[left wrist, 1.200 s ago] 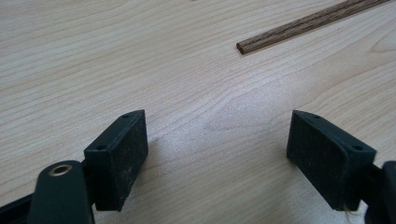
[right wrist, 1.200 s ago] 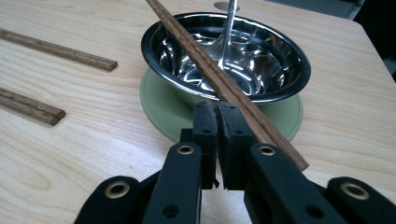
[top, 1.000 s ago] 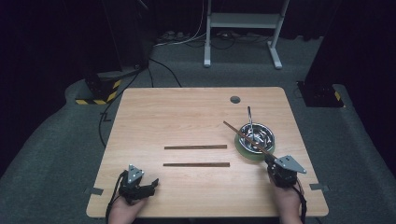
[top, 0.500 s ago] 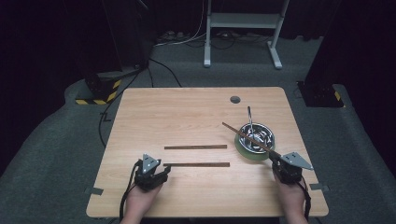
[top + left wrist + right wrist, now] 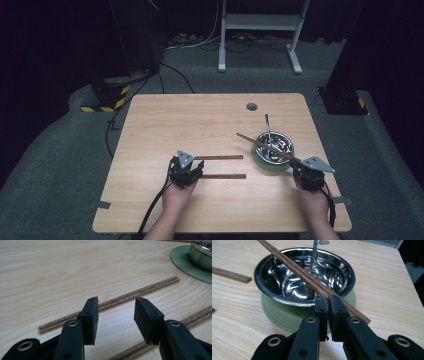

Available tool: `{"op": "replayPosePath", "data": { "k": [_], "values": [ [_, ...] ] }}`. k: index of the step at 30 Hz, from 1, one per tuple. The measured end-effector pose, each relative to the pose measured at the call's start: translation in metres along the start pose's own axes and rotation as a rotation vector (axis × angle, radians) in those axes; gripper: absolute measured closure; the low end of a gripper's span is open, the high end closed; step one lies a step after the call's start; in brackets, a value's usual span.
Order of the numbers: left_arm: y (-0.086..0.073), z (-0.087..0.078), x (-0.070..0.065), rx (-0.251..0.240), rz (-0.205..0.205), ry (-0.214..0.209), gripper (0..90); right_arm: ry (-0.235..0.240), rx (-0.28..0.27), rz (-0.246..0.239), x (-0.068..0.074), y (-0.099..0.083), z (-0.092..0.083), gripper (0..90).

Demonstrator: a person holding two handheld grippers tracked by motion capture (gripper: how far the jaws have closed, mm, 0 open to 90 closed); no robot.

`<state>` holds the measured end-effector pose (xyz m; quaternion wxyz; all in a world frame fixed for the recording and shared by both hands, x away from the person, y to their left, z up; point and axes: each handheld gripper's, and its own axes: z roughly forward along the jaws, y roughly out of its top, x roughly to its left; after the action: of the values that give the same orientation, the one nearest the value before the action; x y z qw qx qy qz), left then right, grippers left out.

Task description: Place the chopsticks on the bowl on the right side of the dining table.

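My left gripper (image 5: 196,169) hovers at the left ends of two chopstick pairs lying flat on the table, one farther (image 5: 220,157) and one nearer (image 5: 224,176). In the left gripper view its jaws (image 5: 116,302) stand partly apart after just closing, with only bare table between them; the farther pair (image 5: 140,291) lies just beyond the tips. My right gripper (image 5: 296,162) is shut on a third pair of chopsticks (image 5: 262,146), which slants over a steel bowl (image 5: 274,145). The right gripper view shows that gripper (image 5: 328,298) shut on these chopsticks (image 5: 294,267) above the bowl (image 5: 287,287).
The bowl stands on a green plate (image 5: 260,161) and holds a metal spoon (image 5: 267,125) with its handle leaning up. A round grommet hole (image 5: 251,106) sits near the table's far edge. Cables trail from both grippers toward the near edge.
My left gripper moved right and forward to the chopsticks' left ends, and its jaws narrowed. The right gripper shifted only slightly, with the chopsticks still in it.
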<state>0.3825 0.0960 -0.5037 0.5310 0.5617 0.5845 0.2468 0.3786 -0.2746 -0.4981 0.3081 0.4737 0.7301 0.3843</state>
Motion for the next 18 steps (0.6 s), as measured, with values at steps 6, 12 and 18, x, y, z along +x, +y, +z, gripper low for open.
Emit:
{"op": "replayPosePath", "data": {
  "k": [6,12,18],
  "values": [
    [0.002,0.021,-0.014,-0.01,-0.025,0.008,60.0,-0.014,-0.002,0.005,-0.01,0.0,0.002,84.5],
    [0.002,0.036,-0.023,0.037,-0.021,0.002,65.6,-0.022,0.011,-0.01,-0.017,0.001,0.005,84.5],
    [0.004,0.05,-0.03,0.034,0.002,0.01,63.3,-0.036,0.025,-0.03,-0.024,0.001,0.008,84.5]
  ]
}}
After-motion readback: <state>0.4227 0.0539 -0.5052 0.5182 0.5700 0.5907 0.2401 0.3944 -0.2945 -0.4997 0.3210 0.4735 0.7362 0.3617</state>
